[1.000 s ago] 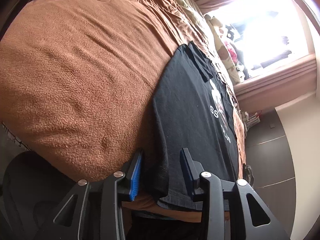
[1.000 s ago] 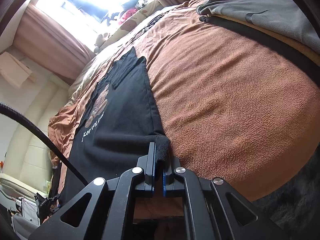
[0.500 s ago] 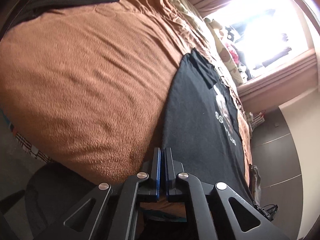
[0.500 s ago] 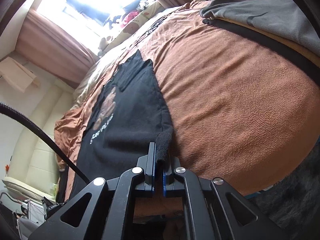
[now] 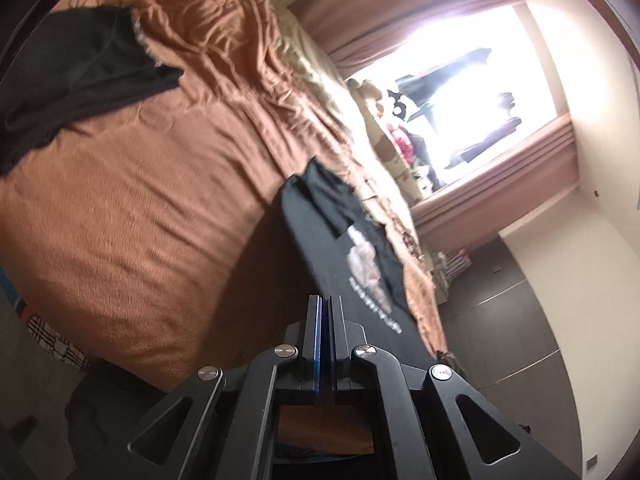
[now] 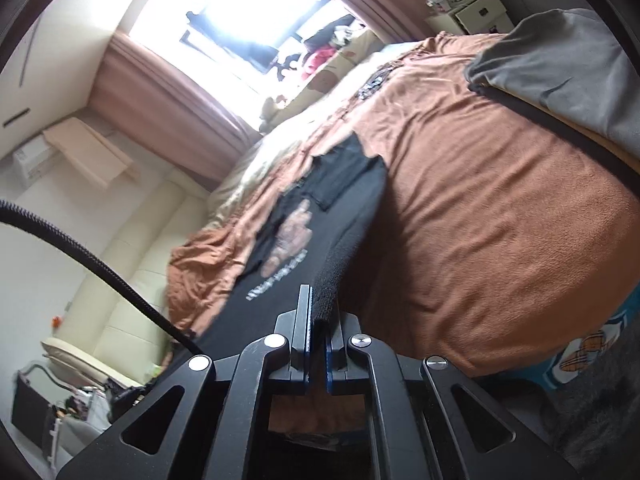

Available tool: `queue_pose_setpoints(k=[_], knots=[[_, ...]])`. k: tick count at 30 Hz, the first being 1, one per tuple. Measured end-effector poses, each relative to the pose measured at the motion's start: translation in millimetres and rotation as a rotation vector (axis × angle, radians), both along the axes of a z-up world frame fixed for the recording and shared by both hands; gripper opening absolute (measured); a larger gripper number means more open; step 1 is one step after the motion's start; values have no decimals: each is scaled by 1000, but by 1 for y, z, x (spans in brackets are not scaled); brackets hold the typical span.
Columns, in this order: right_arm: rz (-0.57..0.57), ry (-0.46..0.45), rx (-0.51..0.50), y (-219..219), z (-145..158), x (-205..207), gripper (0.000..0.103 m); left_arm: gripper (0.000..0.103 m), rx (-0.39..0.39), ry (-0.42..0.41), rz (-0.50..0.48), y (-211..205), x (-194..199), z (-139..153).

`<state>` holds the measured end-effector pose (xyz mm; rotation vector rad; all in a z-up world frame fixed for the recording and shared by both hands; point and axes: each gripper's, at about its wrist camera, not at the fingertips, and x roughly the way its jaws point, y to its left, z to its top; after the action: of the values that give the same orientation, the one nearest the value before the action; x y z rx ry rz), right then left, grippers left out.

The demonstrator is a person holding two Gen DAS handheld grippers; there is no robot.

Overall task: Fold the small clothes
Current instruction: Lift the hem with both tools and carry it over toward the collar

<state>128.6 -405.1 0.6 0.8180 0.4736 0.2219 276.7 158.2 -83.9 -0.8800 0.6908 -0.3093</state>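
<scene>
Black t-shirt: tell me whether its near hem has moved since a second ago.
Yes. The black t-shirt near hem, flat on the brown blanket before, is now lifted off it, clamped in both tongs, right and left.

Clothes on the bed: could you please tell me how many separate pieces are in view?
3: a black T-shirt held by both grippers, a dark garment at the far corner, a grey garment at the bed's edge. More may be hidden.

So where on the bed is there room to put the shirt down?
The bare brown fleece blanket is free between the black printed T-shirt and the grey garment. In the left view, open blanket runs from the T-shirt to the dark garment. The window side is crowded.
</scene>
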Motion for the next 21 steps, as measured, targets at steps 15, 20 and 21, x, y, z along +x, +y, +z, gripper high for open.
queue_pose_setpoints(k=[15,20,21], knots=[[20,-251,-52,-5,85,-94,1,2,-33,-305,-9,22,-73,145],[12,-324,-50,-9,94,-125,1,2,-47,-390,-20,26,-104,173],[13,-338,-52,-10,97,-131,1,2,-48,-403,-21,26,-109,178]])
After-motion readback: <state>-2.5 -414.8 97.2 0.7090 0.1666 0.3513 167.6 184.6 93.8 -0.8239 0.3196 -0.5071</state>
